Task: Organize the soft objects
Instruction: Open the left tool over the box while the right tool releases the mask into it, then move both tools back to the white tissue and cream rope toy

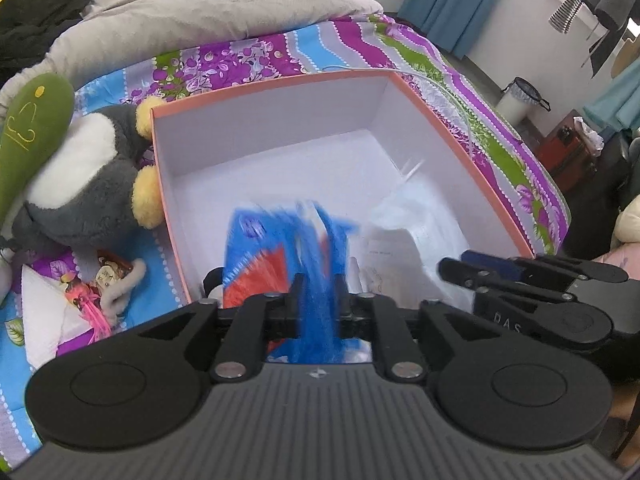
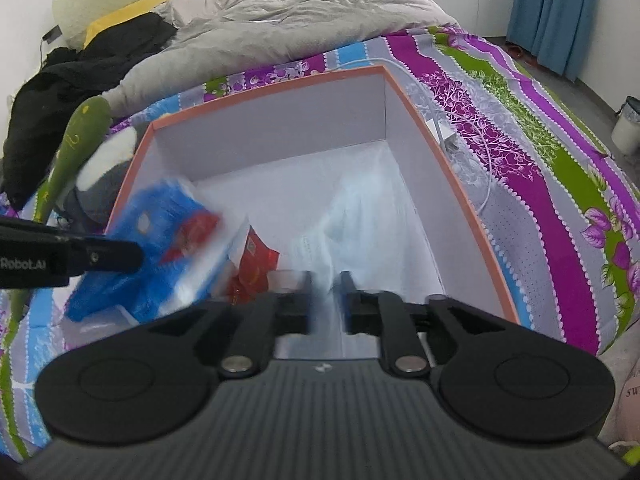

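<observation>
Lying blurred in the near corner of the open white-walled, orange-rimmed cardboard box (image 1: 280, 92) on the bed: crinkly blue-and-red plastic soft pack (image 1: 280, 256), likely handling light, squashy, slippery; left gripper (image 1: 318, 304) fingers straddling its bunched edge, narrowly parted; right gripper (image 2: 325, 300) fingers narrowly parted over a translucent white bag (image 2: 360, 216), pinching nothing.

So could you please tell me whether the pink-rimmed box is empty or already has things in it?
Not empty. The box holds a white plastic bag and a red packet, with a blurred blue pack at its near-left edge.
</observation>
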`<state>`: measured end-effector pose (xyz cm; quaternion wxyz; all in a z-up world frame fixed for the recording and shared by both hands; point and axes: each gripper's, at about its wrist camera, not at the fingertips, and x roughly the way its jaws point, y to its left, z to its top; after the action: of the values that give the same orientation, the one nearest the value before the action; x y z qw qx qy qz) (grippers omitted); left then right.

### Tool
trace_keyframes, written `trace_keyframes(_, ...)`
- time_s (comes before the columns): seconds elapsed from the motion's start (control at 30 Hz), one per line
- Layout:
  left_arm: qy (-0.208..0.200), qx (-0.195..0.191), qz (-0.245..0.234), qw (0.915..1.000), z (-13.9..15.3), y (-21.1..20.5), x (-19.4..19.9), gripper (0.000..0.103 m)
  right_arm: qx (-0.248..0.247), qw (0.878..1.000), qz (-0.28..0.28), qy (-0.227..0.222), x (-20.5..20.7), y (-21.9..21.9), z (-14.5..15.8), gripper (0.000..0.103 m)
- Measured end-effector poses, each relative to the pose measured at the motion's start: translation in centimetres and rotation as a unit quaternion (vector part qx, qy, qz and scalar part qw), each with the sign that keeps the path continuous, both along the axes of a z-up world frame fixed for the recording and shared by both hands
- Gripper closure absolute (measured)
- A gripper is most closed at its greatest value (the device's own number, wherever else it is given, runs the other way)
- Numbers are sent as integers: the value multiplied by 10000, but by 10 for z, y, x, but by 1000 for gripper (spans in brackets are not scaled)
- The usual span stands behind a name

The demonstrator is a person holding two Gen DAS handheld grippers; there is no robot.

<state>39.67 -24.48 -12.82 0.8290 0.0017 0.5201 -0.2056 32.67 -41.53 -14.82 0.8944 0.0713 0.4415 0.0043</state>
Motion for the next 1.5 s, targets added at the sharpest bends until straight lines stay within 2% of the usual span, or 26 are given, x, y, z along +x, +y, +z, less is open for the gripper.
trace_keyframes(0.03, -49, -38, 13, 10000, 2, 2, -2, 76, 15, 10000, -21, -37, -1, -1, 1, 60)
trace_keyframes(0.13, -146, -146, 12, 9998, 11, 8, -8, 76, 26, 9999, -30, -168, -6, -1, 9, 61)
trace_keyframes(0.37, -767, -297, -44, 9966, 51, 27, -34, 76, 112, 9969, -48, -777, -28, 8, 41, 61)
trace_keyframes(0.6, -1469, -492, 67, 9879, 93, 63, -72, 76, 166, 9875, 120, -1564, -63, 30, 80, 61)
trace_keyframes(0.8, -1870, -513, 189, 9808, 112, 96, -107, 76, 255, 9790, 287, -2002, -92, 52, 97, 61)
trace_keyframes(1.07, -2103, -513, 423, 9754, 110, 135, -158, 76, 593, 9715, 595, -2217, -124, 81, 99, 61)
trace_keyframes(1.13, -2166, -472, 497, 9739, 102, 143, -170, 70, 595, 9706, 650, -2241, -130, 89, 97, 61)
trace_keyframes(1.5, -1906, -602, 1091, 9737, 66, 191, -215, 69, 463, 9735, 855, -2070, -157, 124, 74, 61)
